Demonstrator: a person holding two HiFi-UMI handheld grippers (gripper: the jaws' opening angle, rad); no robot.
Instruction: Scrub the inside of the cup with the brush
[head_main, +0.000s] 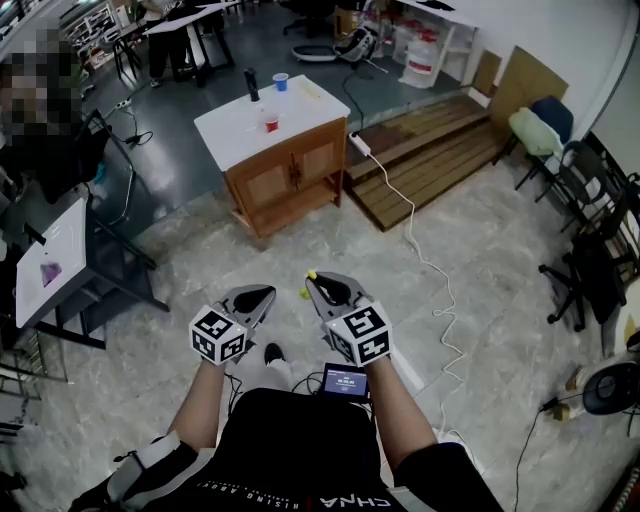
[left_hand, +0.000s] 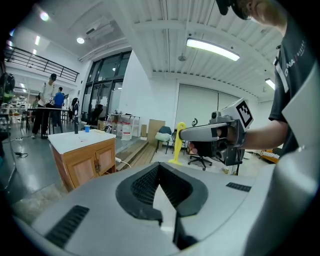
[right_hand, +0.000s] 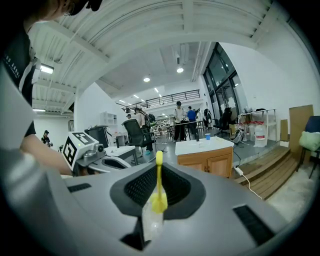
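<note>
A wooden cabinet with a white top (head_main: 232, 128) stands far ahead of me. On it are a red cup (head_main: 270, 123), a blue cup (head_main: 281, 82) and a dark bottle (head_main: 251, 84). Both grippers hang at waist height over the floor, well short of the cabinet. My right gripper (head_main: 318, 283) is shut on a yellow brush (right_hand: 159, 180), which stands upright between its jaws; the left gripper view shows the brush (left_hand: 177, 145) from the side. My left gripper (head_main: 262, 294) is shut with nothing in it (left_hand: 161, 197). The blue cup (right_hand: 207, 136) also shows in the right gripper view.
A white cable (head_main: 420, 250) snakes over the tiled floor from the cabinet. A low wooden platform (head_main: 420, 150) lies to the cabinet's right, chairs (head_main: 580, 250) stand at the right wall, and a white table (head_main: 50, 265) is at the left. People stand far back.
</note>
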